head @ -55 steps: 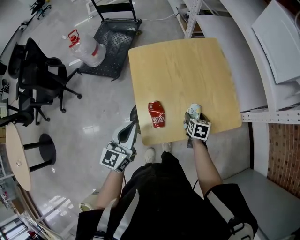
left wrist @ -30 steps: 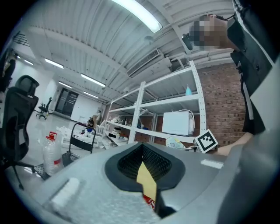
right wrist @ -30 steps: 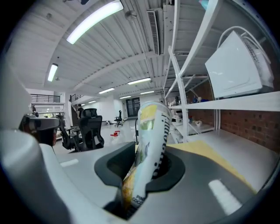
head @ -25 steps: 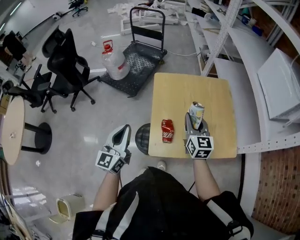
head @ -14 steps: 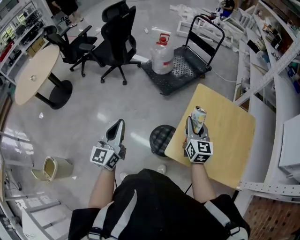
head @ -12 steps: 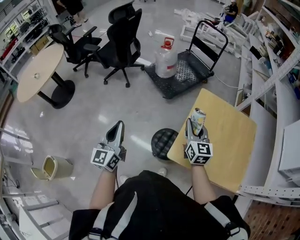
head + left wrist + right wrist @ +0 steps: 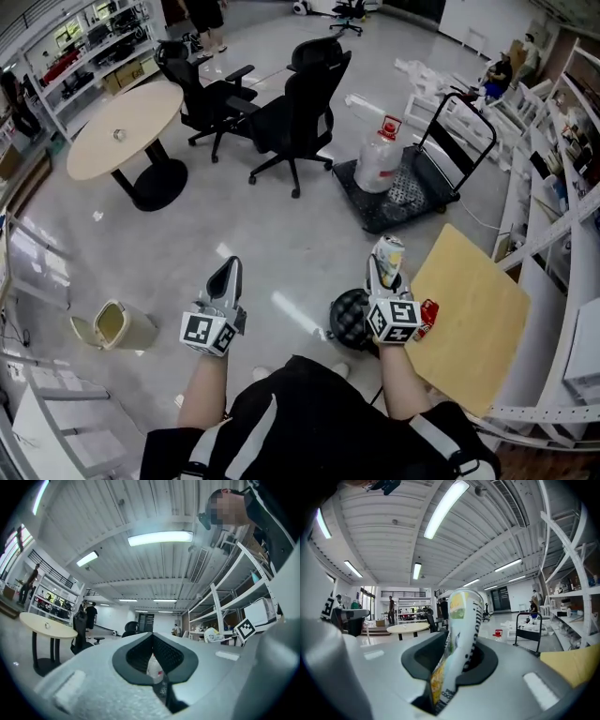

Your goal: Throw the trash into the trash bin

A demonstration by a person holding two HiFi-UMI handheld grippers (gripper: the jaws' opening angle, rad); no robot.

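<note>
- I am holding the can (image 7: 388, 253) low on its crumpled end, so most of it is sticking out past the right gripper (image 7: 382, 274). A quick swing could be levering it loose, and it would be dropping on the floor short of the bin (image 7: 112, 326).
- The bin is sitting on the floor far off to my left, well apart from both grippers. Its mouth looks small and the body seems tilted. A toss from here would likely be missing or glancing off the rim, so I judge I should be getting close before letting go.
- The red can (image 7: 428, 316) is lying at the table (image 7: 473, 309) edge, just beside the right gripper's cube. A careless sweep of that arm could be knocking it off.
- A dark round thing (image 7: 349, 314) is sitting by my feet next to the table. I cannot tell whether it is a stool or a basket, and it could be tripping me.
- Right gripper: its fingers (image 7: 419, 658) are standing slightly apart and pinching the can between them. The can is leaning a little and its body is dented where the pads are pressing.
- Left gripper (image 7: 228, 274): its fingers (image 7: 136, 656) are pressing together with only a thin slit between them. They are holding and touching nothing, out over bare floor.
</note>
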